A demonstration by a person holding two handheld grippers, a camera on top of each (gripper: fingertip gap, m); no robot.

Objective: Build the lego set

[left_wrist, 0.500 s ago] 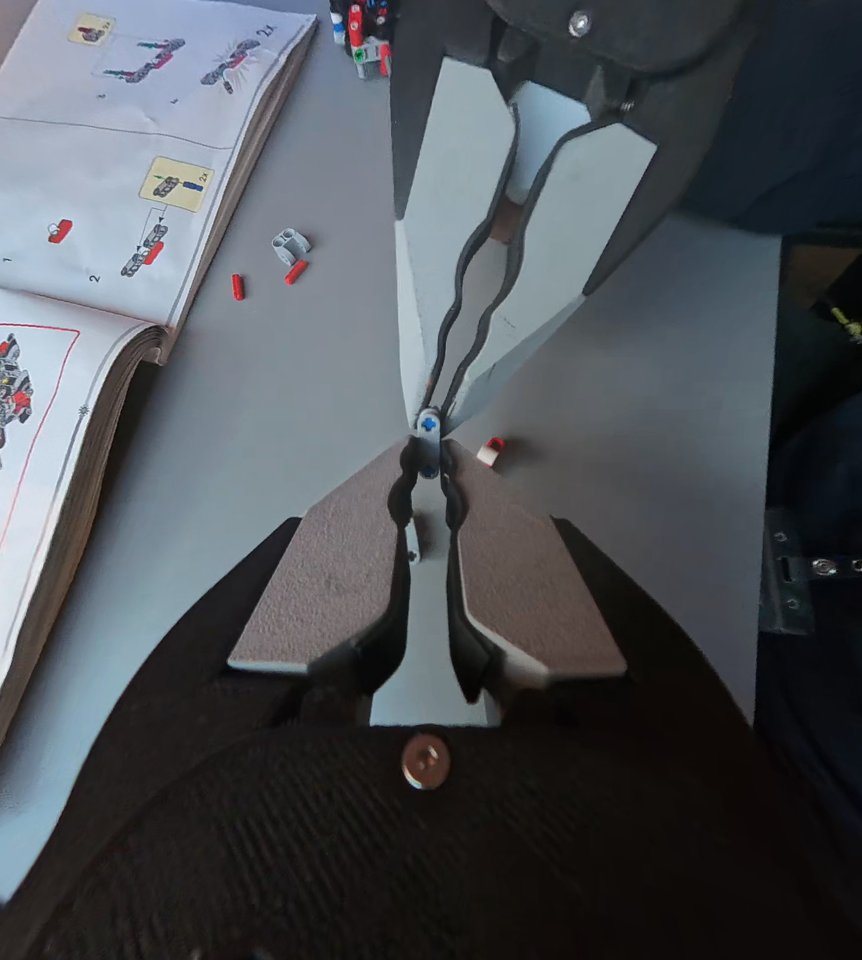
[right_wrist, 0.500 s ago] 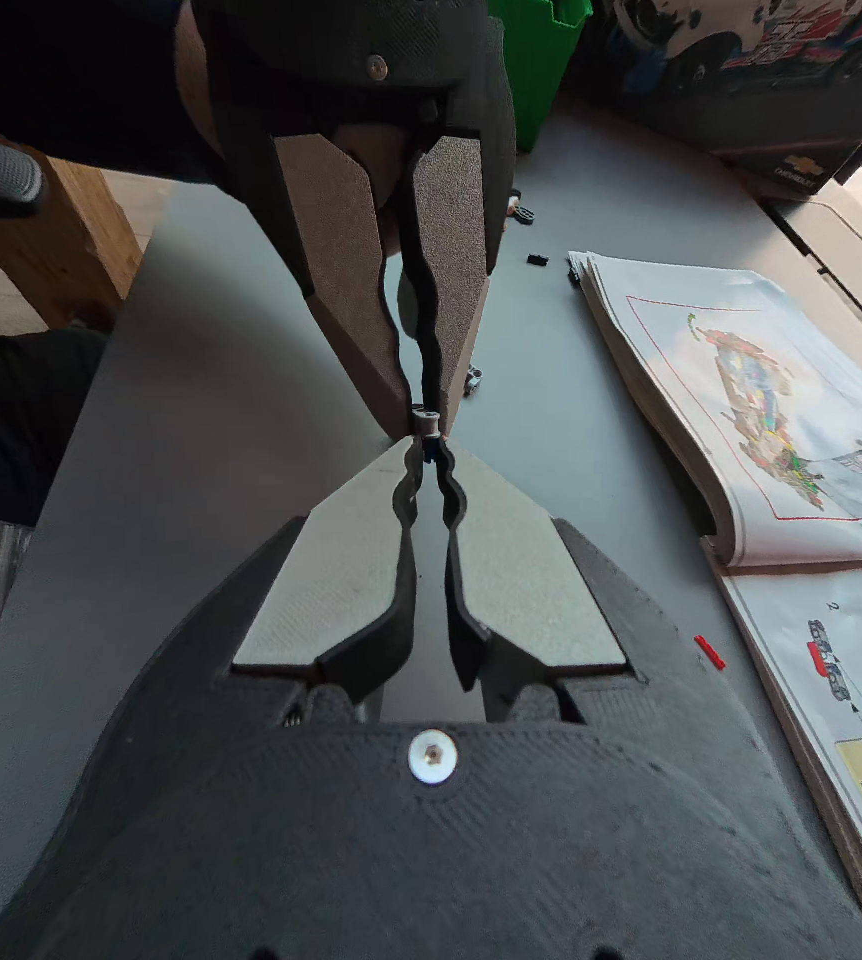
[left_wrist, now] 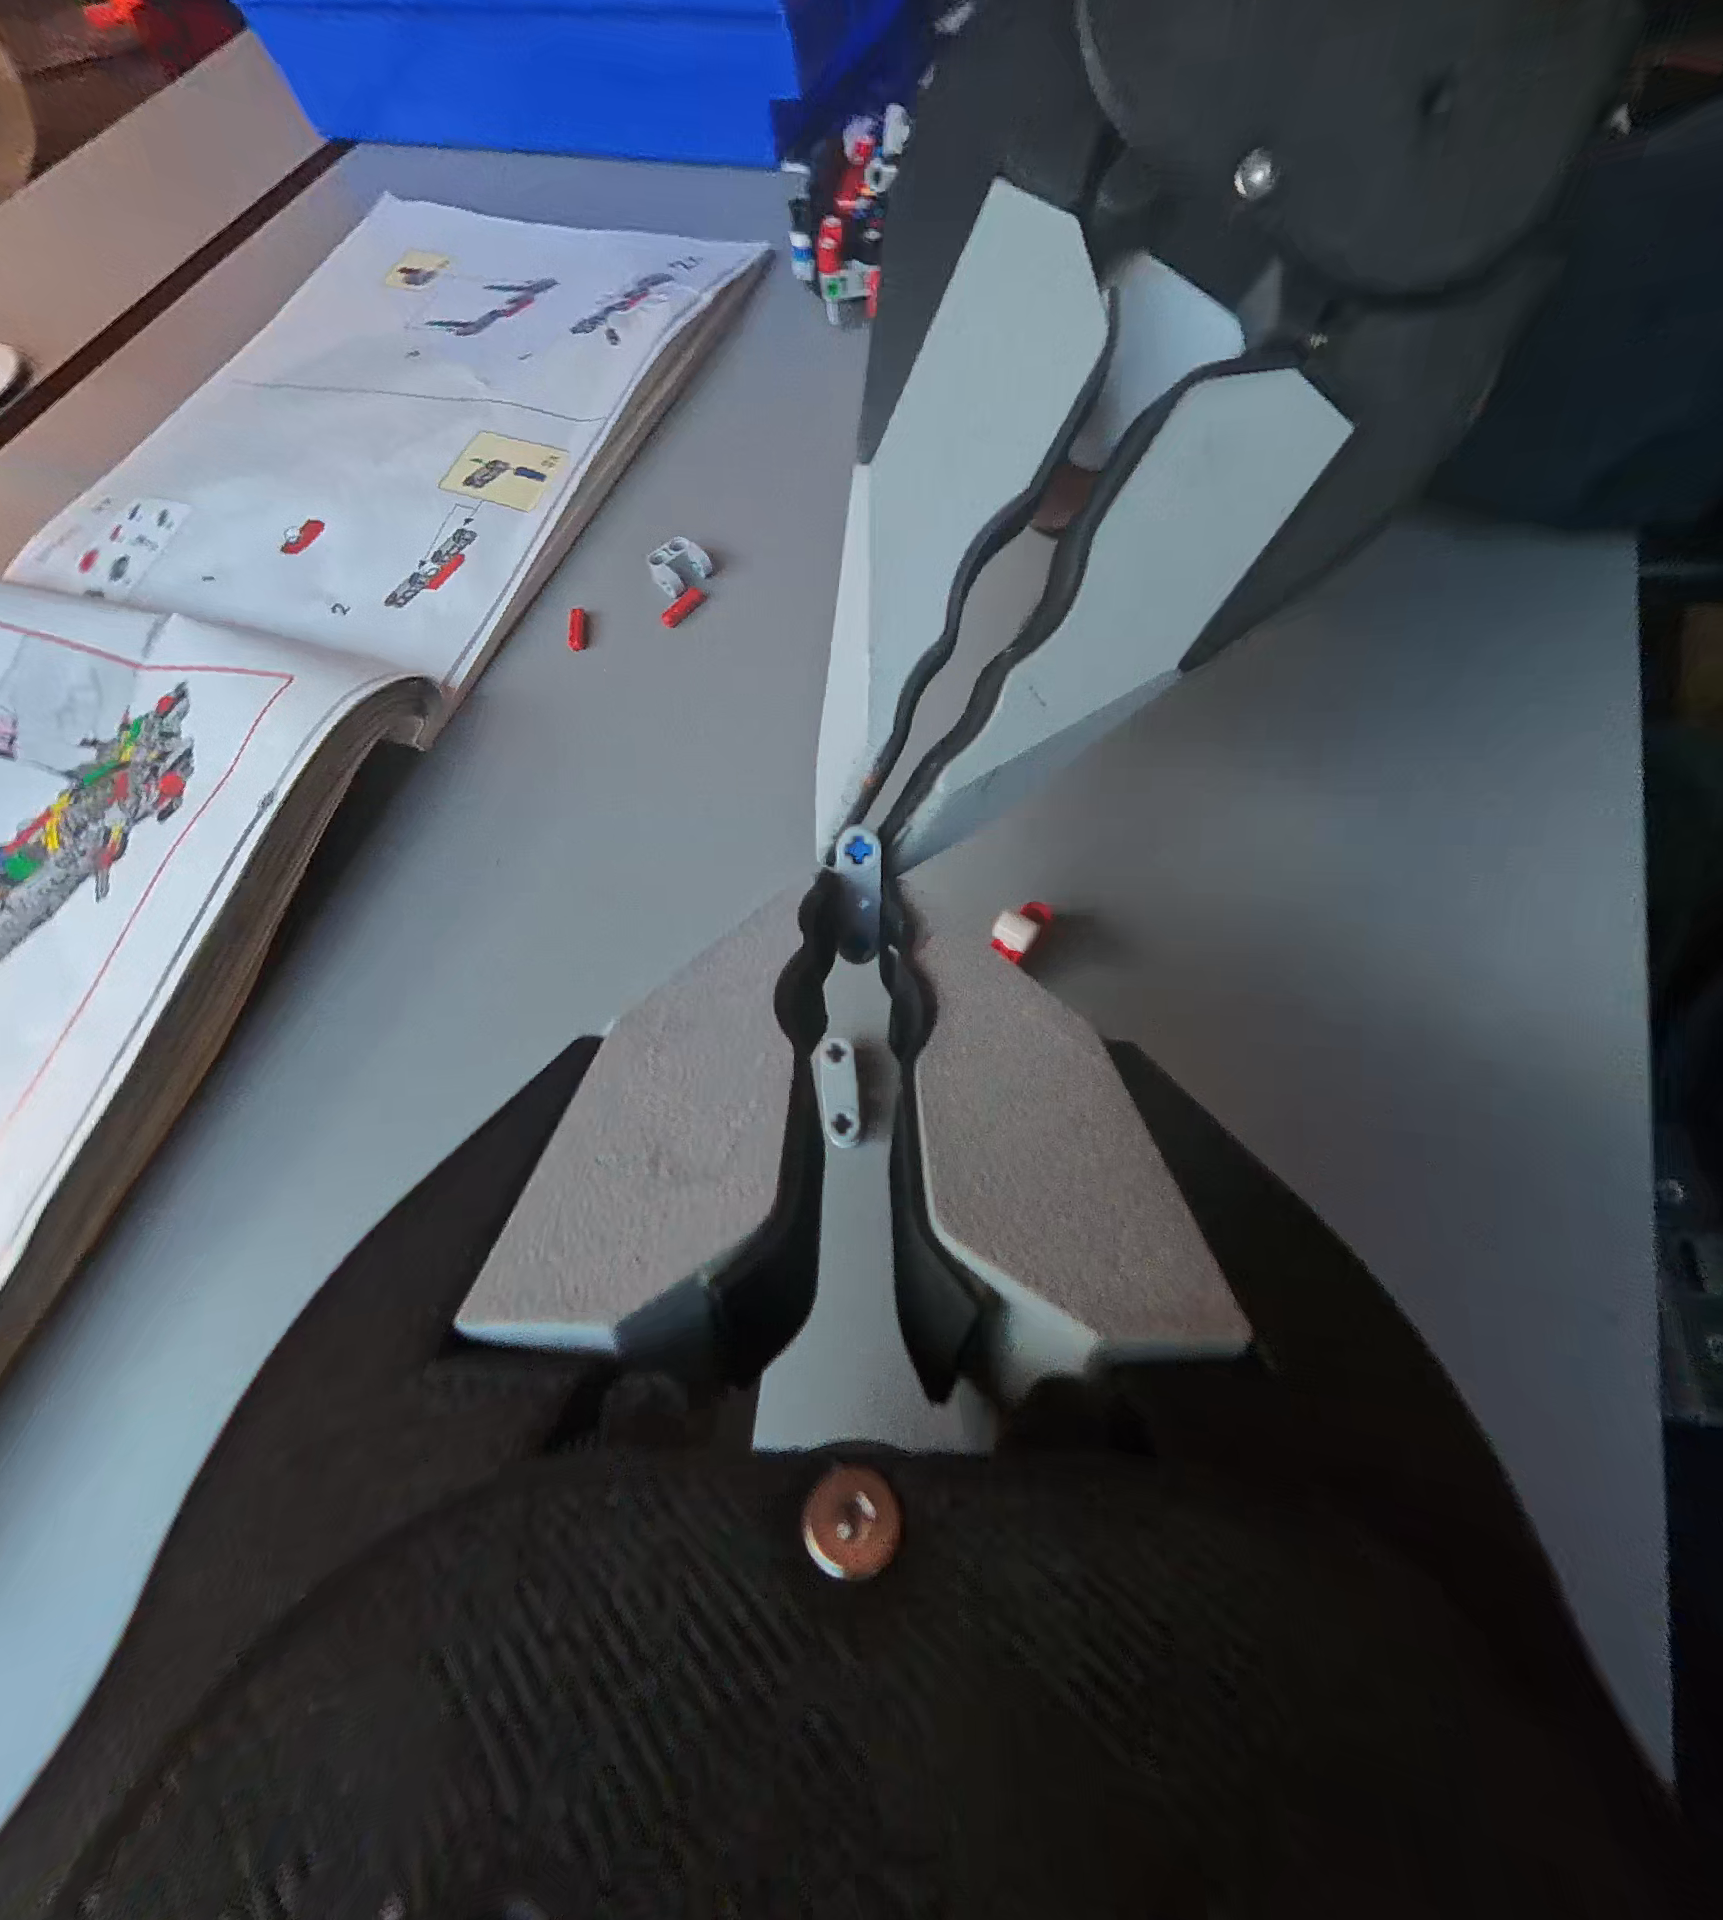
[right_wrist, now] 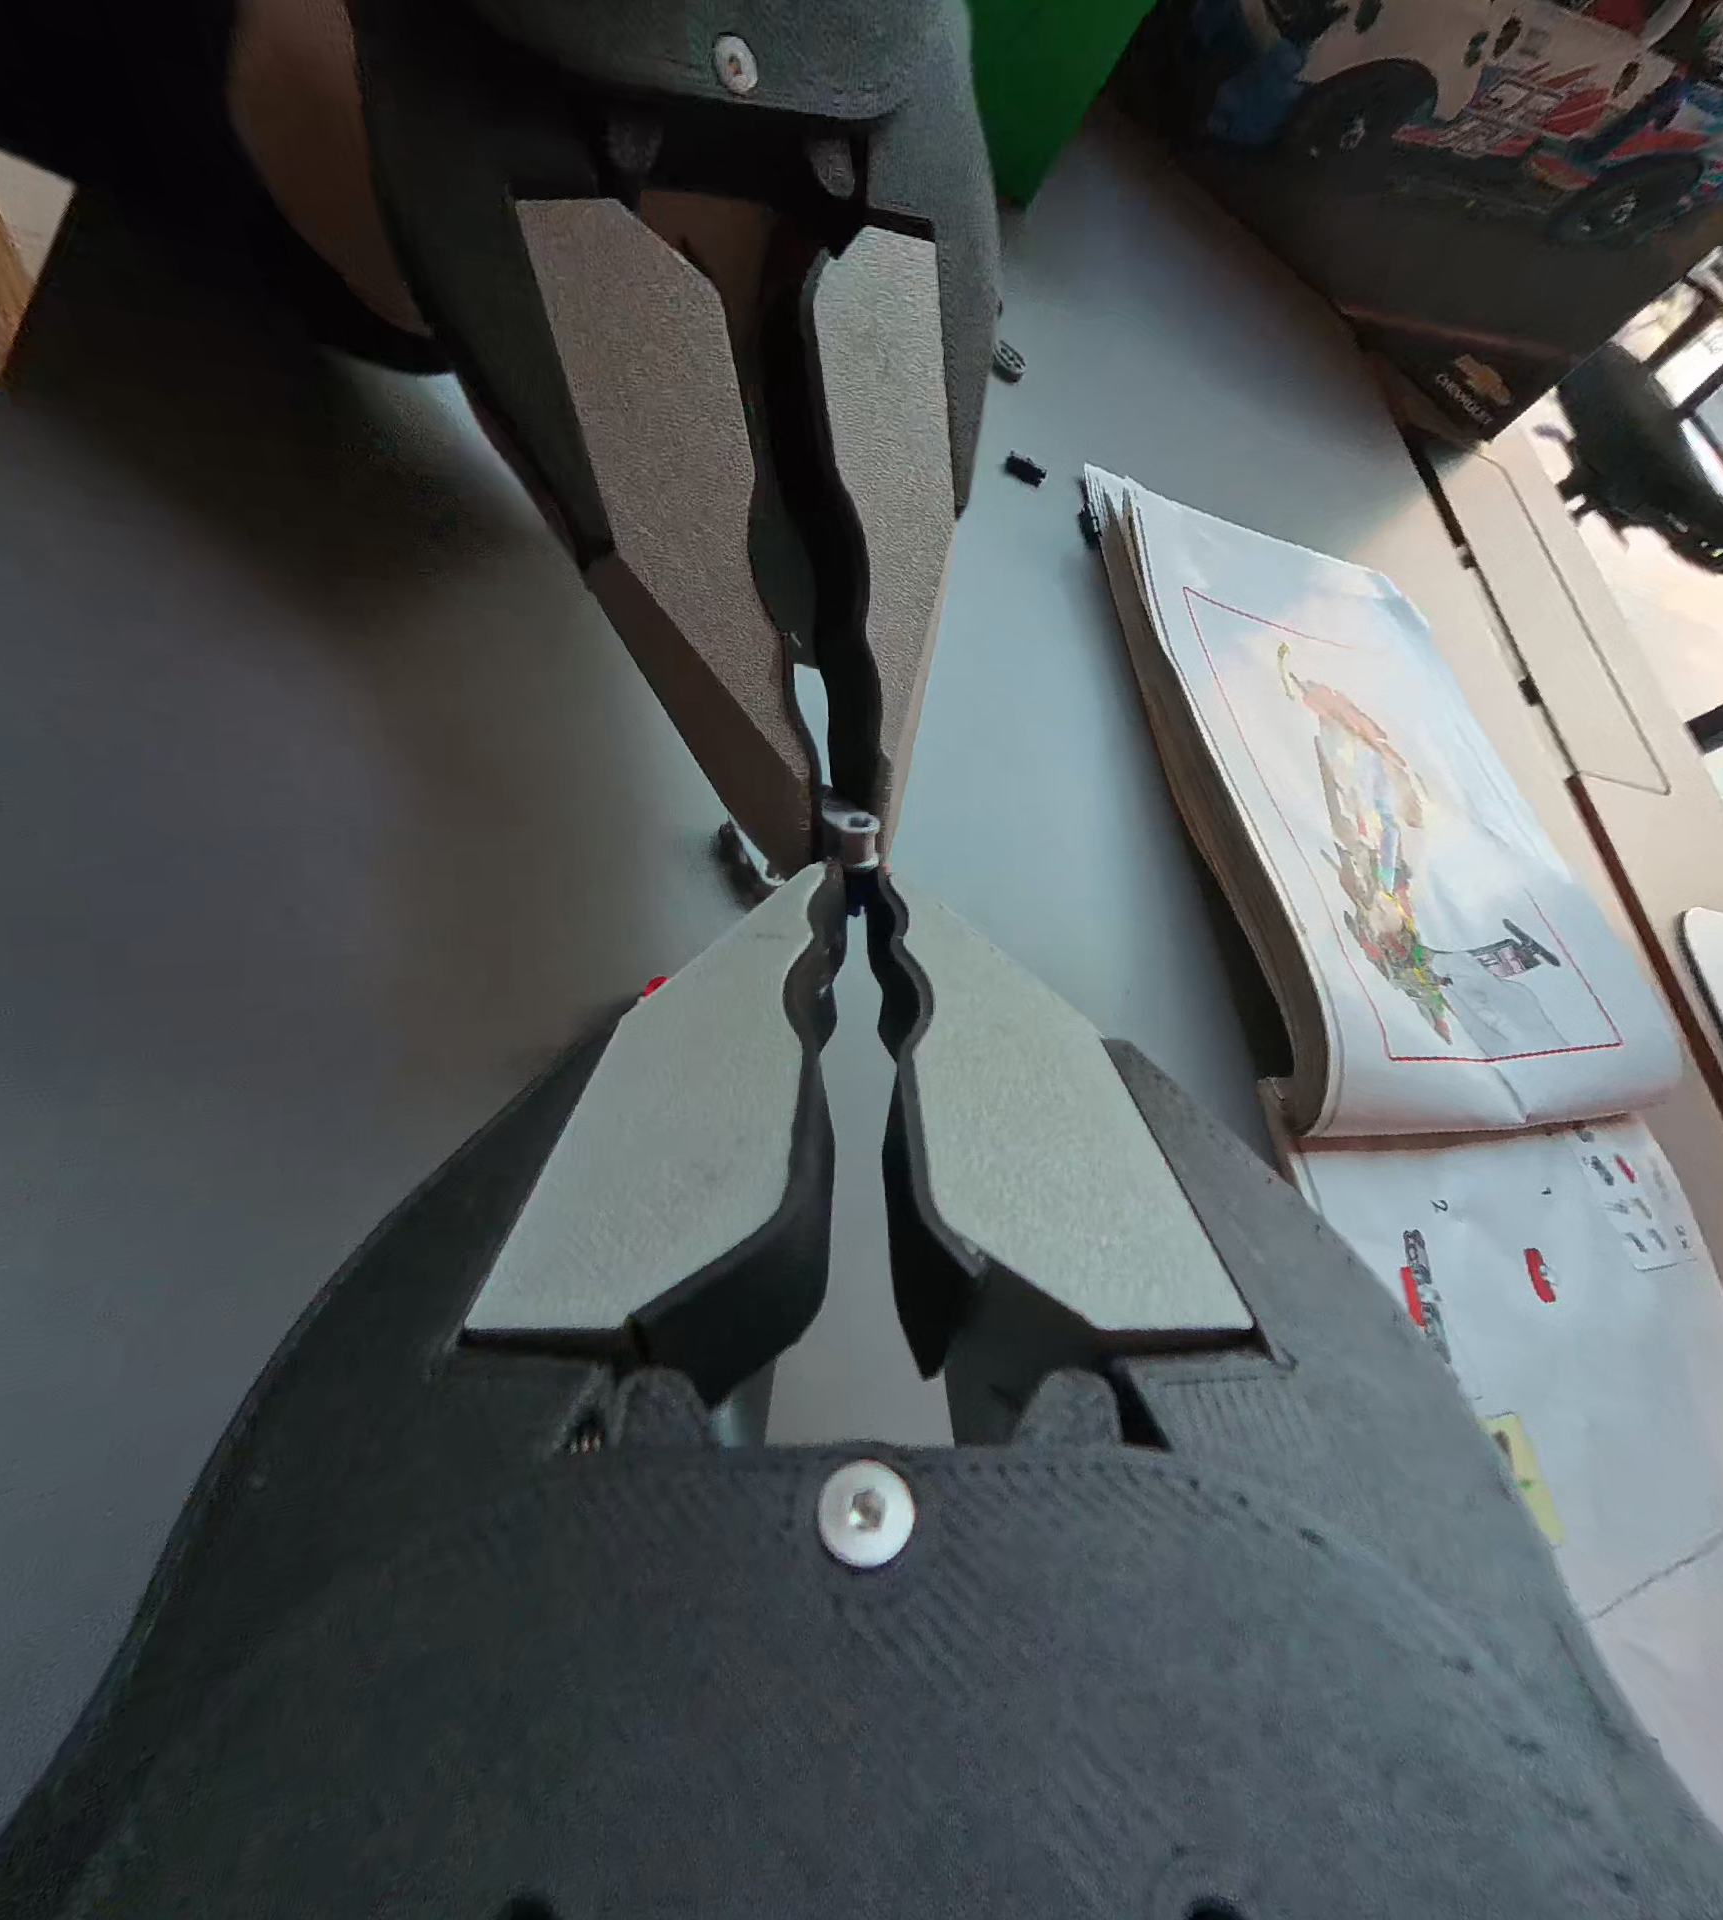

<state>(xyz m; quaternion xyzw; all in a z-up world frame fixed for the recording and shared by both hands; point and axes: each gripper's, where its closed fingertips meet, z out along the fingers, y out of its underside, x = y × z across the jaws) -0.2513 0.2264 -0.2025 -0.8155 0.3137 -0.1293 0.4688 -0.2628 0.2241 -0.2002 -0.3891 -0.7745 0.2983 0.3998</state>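
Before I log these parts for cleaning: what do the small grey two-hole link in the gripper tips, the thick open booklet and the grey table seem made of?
Small grey two-hole link: looks like moulded hard plastic, smooth with a slight sheen and crisp holes.
Thick open booklet: paper, matte printed pages, stacked page edges curling.
Grey table: smooth matte surface, probably laminate or painted board; I cannot tell which.
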